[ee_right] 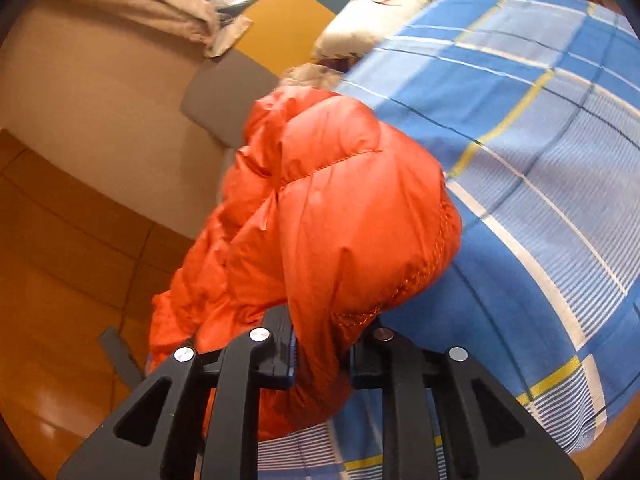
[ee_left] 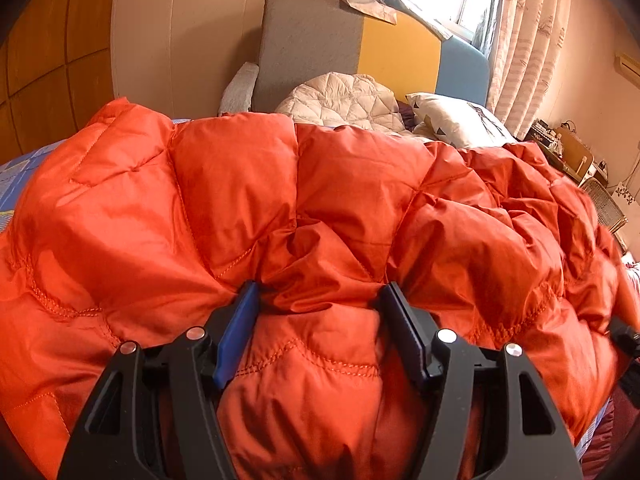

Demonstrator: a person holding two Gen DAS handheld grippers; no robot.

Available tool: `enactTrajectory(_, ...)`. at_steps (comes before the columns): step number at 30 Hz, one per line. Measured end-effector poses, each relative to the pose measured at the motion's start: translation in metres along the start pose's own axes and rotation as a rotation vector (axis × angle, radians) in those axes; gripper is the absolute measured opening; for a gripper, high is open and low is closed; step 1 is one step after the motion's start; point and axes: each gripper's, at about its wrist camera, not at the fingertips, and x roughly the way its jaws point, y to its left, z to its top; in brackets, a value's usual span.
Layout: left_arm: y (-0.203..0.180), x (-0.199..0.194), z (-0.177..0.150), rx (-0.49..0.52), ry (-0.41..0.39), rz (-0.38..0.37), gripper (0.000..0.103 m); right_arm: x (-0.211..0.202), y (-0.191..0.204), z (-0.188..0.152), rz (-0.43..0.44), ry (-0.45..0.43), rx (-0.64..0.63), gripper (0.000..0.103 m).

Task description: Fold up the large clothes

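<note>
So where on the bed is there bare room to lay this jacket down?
Bare blue plaid bedsheet lies right of the puffy orange down jacket, below the patterned white pillow. Toward the headboard it is crowded: a white quilted garment and that pillow.

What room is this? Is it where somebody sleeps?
Most likely a bedroom. A bed with a blue checked sheet, a patterned pillow by a padded headboard, and curtains at a window show it. Both grippers hold an orange puffy jacket.

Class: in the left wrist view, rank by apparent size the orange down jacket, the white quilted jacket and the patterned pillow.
1. orange down jacket, largest by far, though nearest the camera.
2. white quilted jacket.
3. patterned pillow, close to the white jacket in size, so that order is unsure.
</note>
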Motion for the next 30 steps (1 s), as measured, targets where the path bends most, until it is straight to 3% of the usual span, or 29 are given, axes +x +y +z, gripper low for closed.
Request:
enactTrajectory(10,0.007,-0.002,-0.003,-0.029,0.001,-0.032,0.062,-0.014,0.083,-0.005,0.104,-0.004,-0.245,0.013)
enactTrajectory(20,0.012,-0.004,-0.003,-0.035,0.006,-0.066,0.062,-0.011,0.117,-0.023,-0.041,-0.030,-0.333,0.013)
enactTrajectory(30,0.015,-0.002,0.005,-0.043,0.026,-0.082,0.061,-0.001,0.156,-0.043,-0.034,-0.025,-0.438,0.013)
